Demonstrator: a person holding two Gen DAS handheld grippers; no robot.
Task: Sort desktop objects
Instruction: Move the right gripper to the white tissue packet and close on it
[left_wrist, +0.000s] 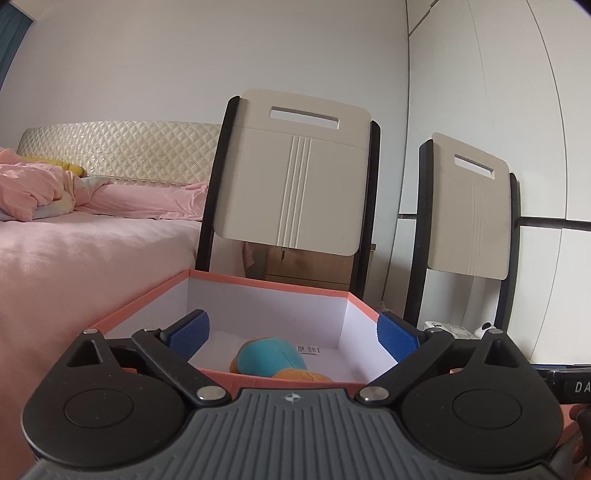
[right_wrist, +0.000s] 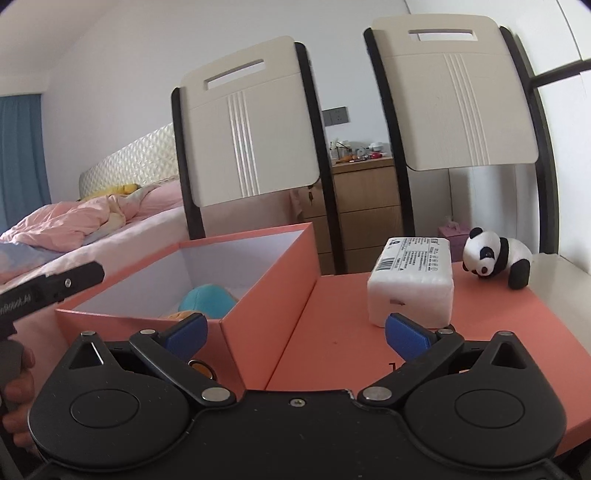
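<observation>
A: Okay, left gripper (left_wrist: 293, 334) fingers spread wide over the box (left_wrist: 122, 314), nothing between them. Plush toy (left_wrist: 271, 356) lies on the box floor.

B: Right gripper (right_wrist: 295, 334) also spread, empty, at the box corner. White pack (right_wrist: 412, 282) and panda (right_wrist: 495, 258) stand apart on the lid (right_wrist: 480, 332). Two chairs (right_wrist: 247, 136) close behind the far edge.

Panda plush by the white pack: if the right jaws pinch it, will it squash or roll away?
The panda plush looks soft and stuffed, so it will probably squash and feel light. Its fuzzy fabric should grip well. It crouches on stubby legs, so a push likelier topples than rolls it.
</observation>
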